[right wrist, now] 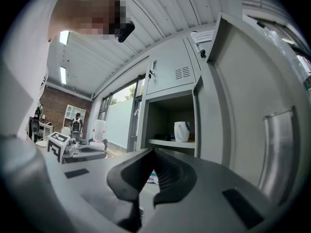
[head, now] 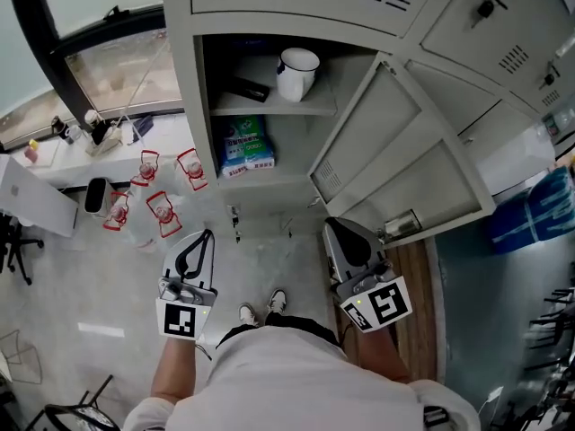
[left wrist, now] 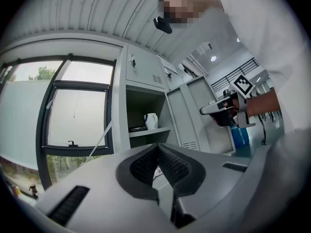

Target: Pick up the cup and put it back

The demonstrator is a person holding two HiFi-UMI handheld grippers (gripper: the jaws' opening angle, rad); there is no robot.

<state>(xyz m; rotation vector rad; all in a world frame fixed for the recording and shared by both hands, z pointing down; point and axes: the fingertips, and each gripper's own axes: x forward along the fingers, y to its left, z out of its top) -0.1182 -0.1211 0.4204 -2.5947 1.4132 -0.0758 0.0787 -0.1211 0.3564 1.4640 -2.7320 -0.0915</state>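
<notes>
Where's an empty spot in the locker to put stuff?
The lower shelf is bare to the right of the blue-green packet. The upper shelf is crowded: a dark thing and the cup fill most of it.

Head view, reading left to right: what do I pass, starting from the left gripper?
left gripper → blue-green packet on the lower shelf → cup on the upper shelf → right gripper → blue object at the right edge. Left out: water bottles and open locker door, which overlap the grippers.
</notes>
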